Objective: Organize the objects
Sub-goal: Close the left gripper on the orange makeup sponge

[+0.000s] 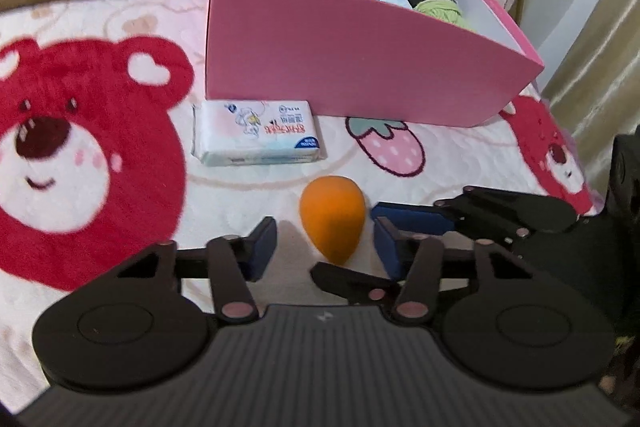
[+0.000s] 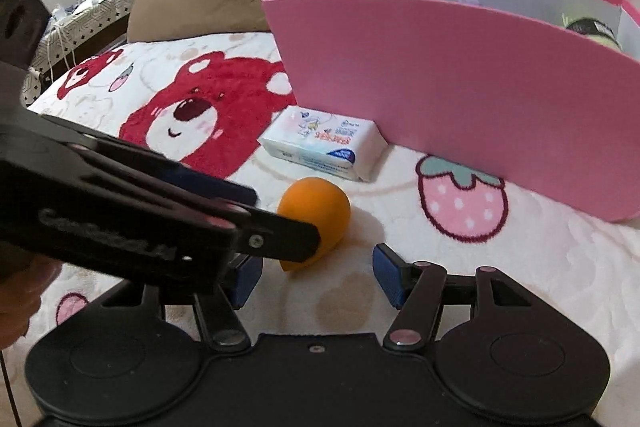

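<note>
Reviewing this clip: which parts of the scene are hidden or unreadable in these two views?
- Pink box contents: right wrist view, the front wall hides nearly everything.
- Orange sponge: right wrist view, the left gripper covers its lower left.
- Tissue pack print: left wrist view, too small and soft to read.

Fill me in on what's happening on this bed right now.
A person is tidying small items into a pink box on a bear-print blanket, with a gripper in each hand. Both grippers are at the orange egg-shaped sponge, which lies on the blanket. The left gripper straddles it, pads not yet pressing; the right gripper is open just short of it. A white tissue pack lies beside the box, which already holds another pack and green yarn.
</note>
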`<action>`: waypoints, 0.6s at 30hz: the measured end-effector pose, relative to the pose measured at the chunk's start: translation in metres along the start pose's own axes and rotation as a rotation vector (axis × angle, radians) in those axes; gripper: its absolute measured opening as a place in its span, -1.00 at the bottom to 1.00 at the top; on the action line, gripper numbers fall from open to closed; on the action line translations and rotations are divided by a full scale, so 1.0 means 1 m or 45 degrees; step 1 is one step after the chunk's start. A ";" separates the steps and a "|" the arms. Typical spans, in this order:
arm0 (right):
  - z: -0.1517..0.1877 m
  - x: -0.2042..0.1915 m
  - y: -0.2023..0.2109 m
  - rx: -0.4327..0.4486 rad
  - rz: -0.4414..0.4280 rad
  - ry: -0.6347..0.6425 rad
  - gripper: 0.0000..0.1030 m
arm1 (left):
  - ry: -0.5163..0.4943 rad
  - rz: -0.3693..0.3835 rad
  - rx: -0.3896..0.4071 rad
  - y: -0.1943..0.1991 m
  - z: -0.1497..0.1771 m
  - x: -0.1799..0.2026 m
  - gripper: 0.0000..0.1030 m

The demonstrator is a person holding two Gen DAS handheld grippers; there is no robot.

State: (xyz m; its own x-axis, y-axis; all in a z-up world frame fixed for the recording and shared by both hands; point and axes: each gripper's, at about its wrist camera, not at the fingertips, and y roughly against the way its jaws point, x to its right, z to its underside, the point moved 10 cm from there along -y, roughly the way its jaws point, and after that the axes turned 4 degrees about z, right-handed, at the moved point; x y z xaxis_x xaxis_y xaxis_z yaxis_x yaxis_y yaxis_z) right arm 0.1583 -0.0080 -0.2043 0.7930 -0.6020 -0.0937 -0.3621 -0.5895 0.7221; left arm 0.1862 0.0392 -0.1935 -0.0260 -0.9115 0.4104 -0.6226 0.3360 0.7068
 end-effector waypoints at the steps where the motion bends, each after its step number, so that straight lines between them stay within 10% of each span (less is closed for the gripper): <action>1: 0.000 0.000 -0.001 0.004 0.002 0.003 0.26 | 0.020 0.018 -0.002 -0.001 0.001 0.000 -0.22; 6: 0.000 -0.001 0.000 0.026 0.036 0.057 -0.19 | 0.054 0.048 -0.018 -0.004 0.003 0.005 -0.53; 18: 0.000 -0.002 0.024 0.059 0.063 0.071 -0.25 | 0.031 0.036 -0.049 0.010 0.003 0.022 -0.53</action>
State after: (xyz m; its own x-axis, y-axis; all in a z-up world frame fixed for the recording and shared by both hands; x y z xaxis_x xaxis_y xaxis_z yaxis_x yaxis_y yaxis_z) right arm 0.1478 -0.0211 -0.1872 0.7991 -0.6009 -0.0197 -0.4226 -0.5848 0.6924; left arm 0.1770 0.0211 -0.1794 -0.0237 -0.8957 0.4441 -0.5914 0.3707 0.7161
